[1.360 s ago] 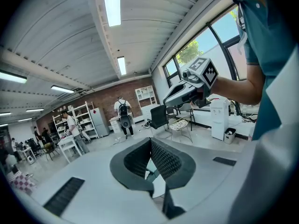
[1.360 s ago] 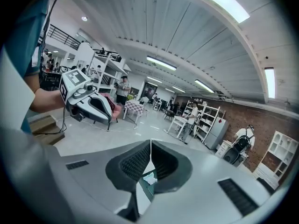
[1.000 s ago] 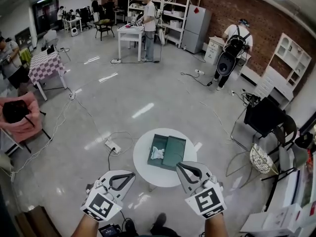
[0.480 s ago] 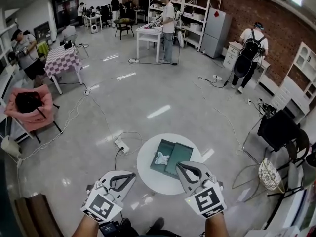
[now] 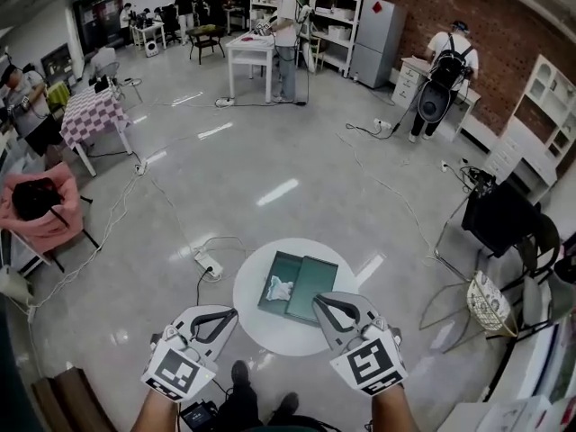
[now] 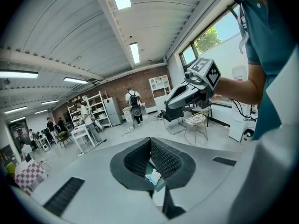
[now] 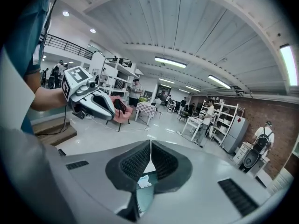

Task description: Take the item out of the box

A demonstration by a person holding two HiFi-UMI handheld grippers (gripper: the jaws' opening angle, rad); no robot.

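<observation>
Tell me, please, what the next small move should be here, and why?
Probably open the left gripper: its jaws are shut and empty, and it is held clear of the open green box on the round table, while the white item lies in the box's left half, on that gripper's side.

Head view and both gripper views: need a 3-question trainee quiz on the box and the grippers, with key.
1. True or false: the white item lies inside the open green box.
2. The box stands on: A) the floor, B) a round white table, C) a checkered table.
3. Fill in: the jaws of the left gripper and the right gripper are both ___, with nothing between them.

Key: 1 true; 2 B; 3 shut.
</observation>
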